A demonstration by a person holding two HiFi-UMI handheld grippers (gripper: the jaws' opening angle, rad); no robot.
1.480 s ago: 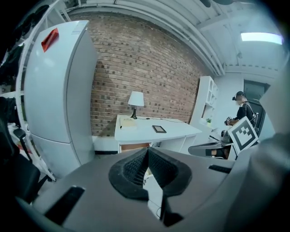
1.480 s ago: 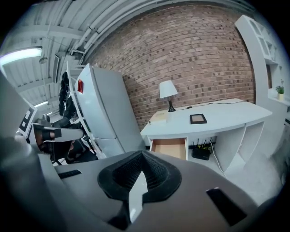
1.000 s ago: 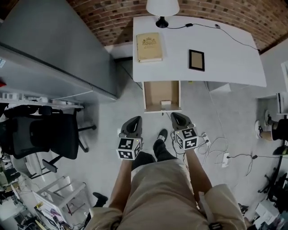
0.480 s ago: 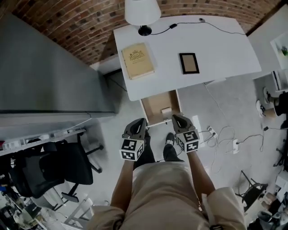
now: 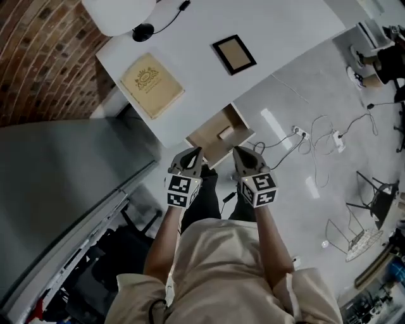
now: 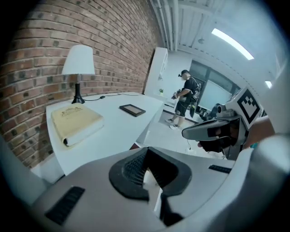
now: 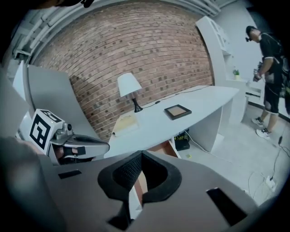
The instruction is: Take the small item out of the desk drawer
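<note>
Wears a beige short-sleeved top over dark trousers, with grey rounded left gripper and right gripper each bearing, at six o'clock, a white cube of black square markers.

- small item in the drawer is just a pale blob from the head view, way too small to say what it is;
- drawer's near corners sit behind the left tool and right tool;
- lamp shade is chopped by the top edge;
- book cover emblem is too tiny to read
</note>
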